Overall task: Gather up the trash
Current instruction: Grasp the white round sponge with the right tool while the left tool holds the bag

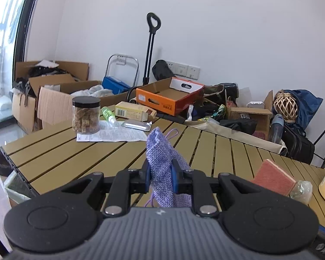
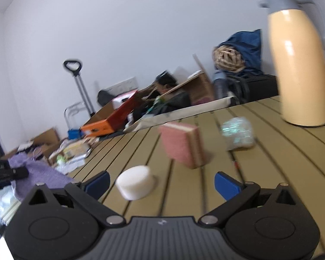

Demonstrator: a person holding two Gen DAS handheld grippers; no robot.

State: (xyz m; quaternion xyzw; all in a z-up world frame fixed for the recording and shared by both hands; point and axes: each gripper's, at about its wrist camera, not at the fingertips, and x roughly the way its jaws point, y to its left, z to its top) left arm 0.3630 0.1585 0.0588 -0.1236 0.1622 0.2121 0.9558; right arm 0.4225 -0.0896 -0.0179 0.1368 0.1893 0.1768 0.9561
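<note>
My left gripper (image 1: 160, 176) is shut on a purple mesh pouch (image 1: 162, 151) and holds it above the slatted table (image 1: 75, 151); the pouch also shows at the left of the right wrist view (image 2: 36, 173). My right gripper (image 2: 162, 183) is open and empty, low over the table. A white foam cylinder (image 2: 135, 183) lies just ahead of its left finger. A pink sponge block (image 2: 182, 145) and a crumpled clear wrapper (image 2: 238, 133) lie farther ahead; both also show in the left wrist view, the sponge (image 1: 273, 177) and the wrapper (image 1: 302, 191).
A tan thermos jug (image 2: 299, 65) stands at the table's right. A jar of snacks (image 1: 86, 114), a paper sheet (image 1: 112, 133), a foil pack (image 1: 136, 125), a green bottle (image 1: 108, 113) and a yellow box (image 1: 132, 110) sit at the far left. A lined bin (image 1: 17, 186) stands by the table's left edge.
</note>
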